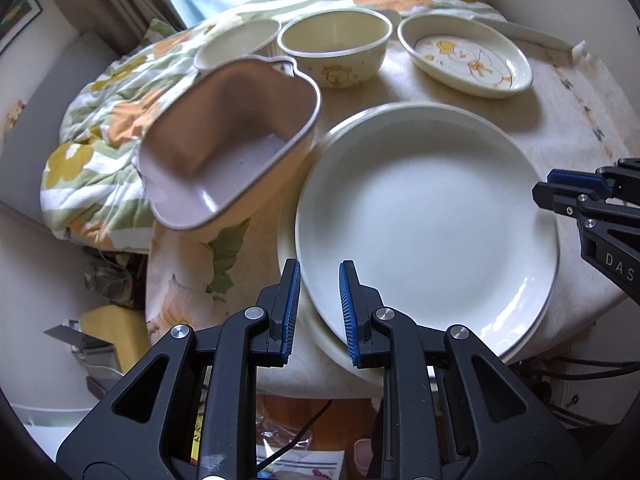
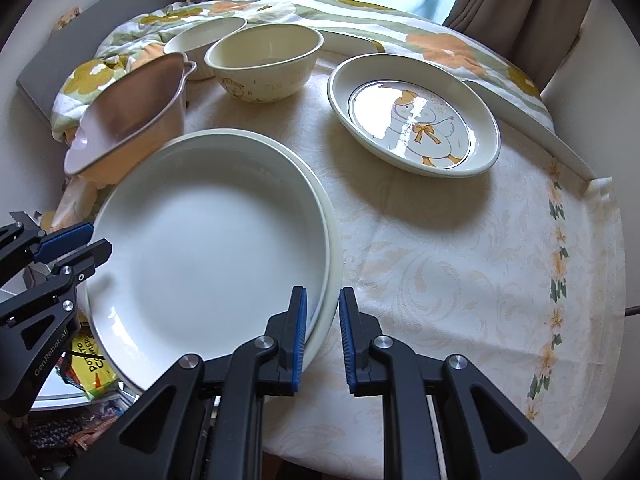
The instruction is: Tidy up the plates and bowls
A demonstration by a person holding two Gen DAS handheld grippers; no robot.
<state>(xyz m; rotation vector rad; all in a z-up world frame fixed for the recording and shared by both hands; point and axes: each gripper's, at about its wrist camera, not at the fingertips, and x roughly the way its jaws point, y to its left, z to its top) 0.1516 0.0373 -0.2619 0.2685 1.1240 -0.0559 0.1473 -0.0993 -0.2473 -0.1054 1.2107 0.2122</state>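
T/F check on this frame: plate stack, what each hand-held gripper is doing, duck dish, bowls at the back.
1. Two white plates are stacked. True.
2. The left hand-held gripper is empty. False: it is shut on the plates' rim.
3. The right hand-held gripper clamps the plates' opposite rim. True.
4. The duck dish holds a bowl. False: it holds nothing.
5. The pink bowl sits level. False: it is tilted, beside the plates.
6. A cream bowl stands upright behind. True.
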